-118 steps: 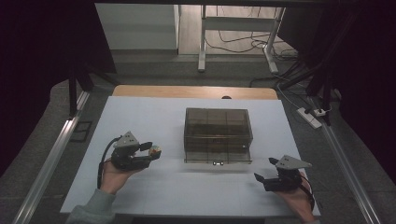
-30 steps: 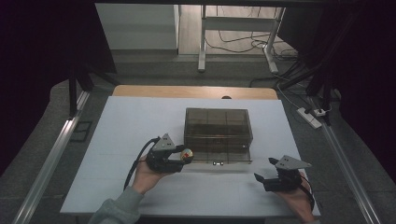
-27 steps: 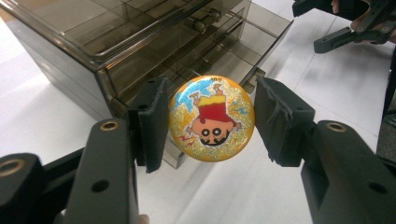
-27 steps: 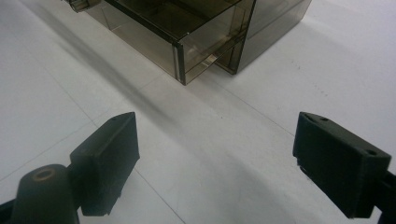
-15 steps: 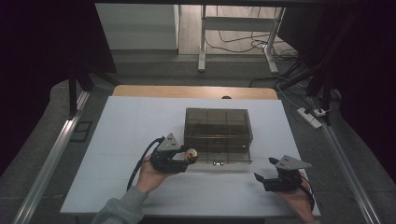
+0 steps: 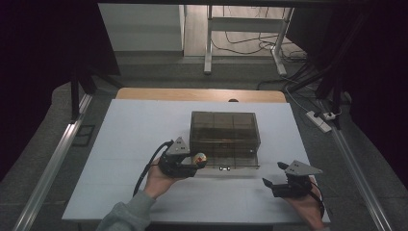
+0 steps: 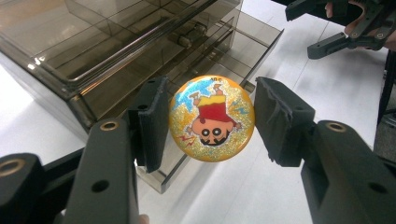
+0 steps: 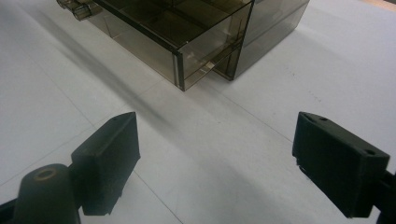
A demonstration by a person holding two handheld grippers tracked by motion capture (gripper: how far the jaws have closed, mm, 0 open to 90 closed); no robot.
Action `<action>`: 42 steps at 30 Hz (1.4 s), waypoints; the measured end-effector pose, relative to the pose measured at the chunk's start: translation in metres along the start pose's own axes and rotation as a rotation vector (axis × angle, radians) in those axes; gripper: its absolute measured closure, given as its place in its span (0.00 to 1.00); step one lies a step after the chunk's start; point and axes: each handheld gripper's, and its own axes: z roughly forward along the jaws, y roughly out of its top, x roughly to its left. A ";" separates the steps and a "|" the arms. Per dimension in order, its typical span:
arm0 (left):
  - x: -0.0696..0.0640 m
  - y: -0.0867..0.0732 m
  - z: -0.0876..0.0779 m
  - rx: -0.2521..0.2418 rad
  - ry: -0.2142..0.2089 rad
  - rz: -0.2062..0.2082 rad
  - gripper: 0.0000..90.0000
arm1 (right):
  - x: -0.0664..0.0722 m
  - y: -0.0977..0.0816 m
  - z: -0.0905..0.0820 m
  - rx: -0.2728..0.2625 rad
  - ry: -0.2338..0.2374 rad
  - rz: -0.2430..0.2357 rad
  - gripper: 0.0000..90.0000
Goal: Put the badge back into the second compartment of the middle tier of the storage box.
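The round orange cartoon badge [image 7: 212, 119] is gripped in the left tongs [image 6: 192, 163] just beside the smoky clear plastic drawer box's [image 6: 223, 132] pulled-out near drawer [image 6: 230, 163], not yet placed inside, while the right tongs [image 6: 273, 185] are held open over the white surface [image 6: 134, 130].

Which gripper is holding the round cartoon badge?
The left gripper is: its jaws clamp the orange badge beside the brown box. The right gripper has nothing between its jaws.
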 end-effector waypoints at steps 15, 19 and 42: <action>-0.005 0.013 0.013 -0.005 -0.018 0.019 0.52 | 0.000 0.000 0.000 0.001 0.000 0.000 0.16; -0.006 0.016 0.017 -0.008 -0.022 0.021 0.52 | 0.000 0.000 0.000 0.000 0.000 0.002 0.16; -0.011 0.036 0.058 0.023 -0.031 0.030 0.52 | 0.001 0.000 0.000 0.002 -0.002 -0.001 0.16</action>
